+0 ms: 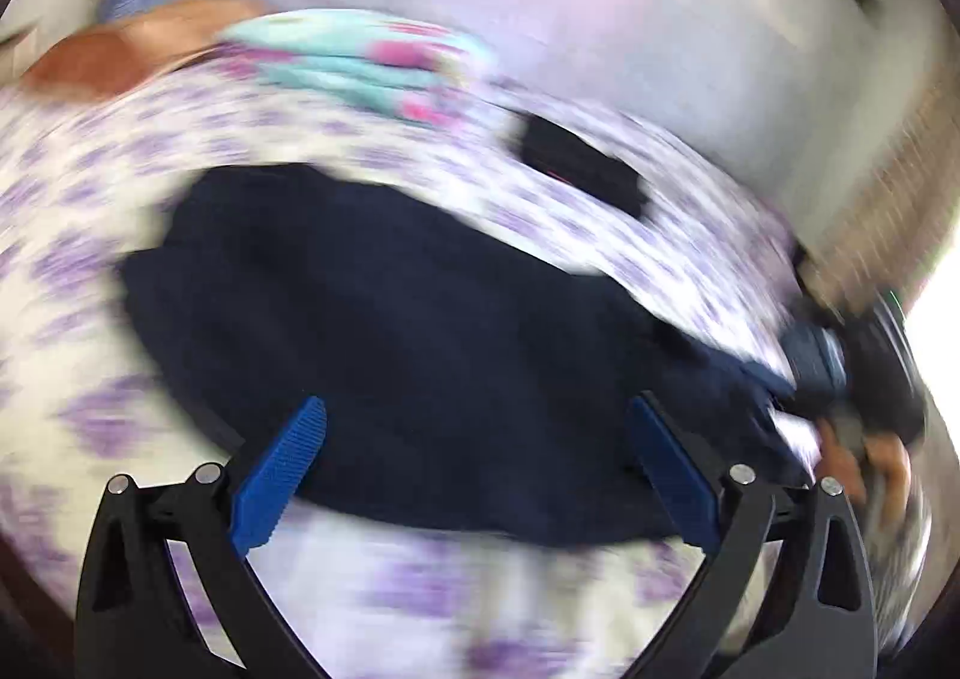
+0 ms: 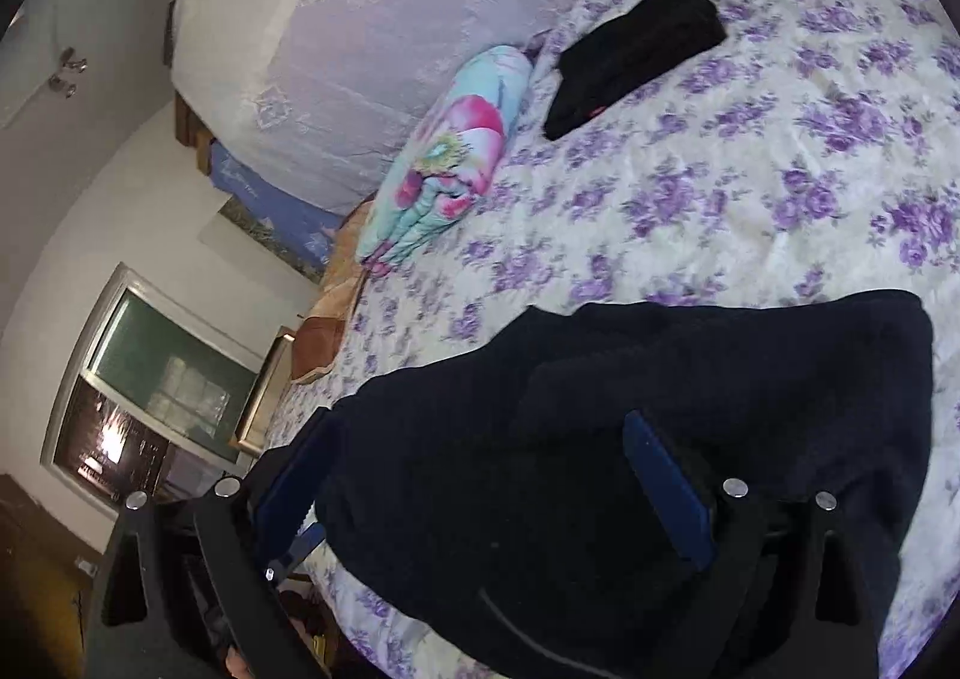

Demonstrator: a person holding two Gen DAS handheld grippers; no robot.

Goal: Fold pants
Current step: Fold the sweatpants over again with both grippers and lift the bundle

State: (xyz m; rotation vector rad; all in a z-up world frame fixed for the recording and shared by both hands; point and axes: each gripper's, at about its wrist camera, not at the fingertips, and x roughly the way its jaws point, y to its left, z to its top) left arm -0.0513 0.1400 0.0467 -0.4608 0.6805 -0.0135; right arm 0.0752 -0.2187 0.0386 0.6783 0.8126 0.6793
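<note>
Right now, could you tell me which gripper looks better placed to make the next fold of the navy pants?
Probably right: the right gripper already straddles the navy pants, while the left gripper hangs open over them in blur.

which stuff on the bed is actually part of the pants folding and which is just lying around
Part of the job:
- navy pants
- left tool
- right tool

Just lying about:
- folded black garment
- rolled floral blanket
- brown pillow

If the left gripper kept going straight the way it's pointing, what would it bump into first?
Most likely the dark pants spread on the flowered bedspread. The left gripper is open and empty, with that cloth right ahead between its fingers. The picture is blurred, so depth is uncertain.
</note>
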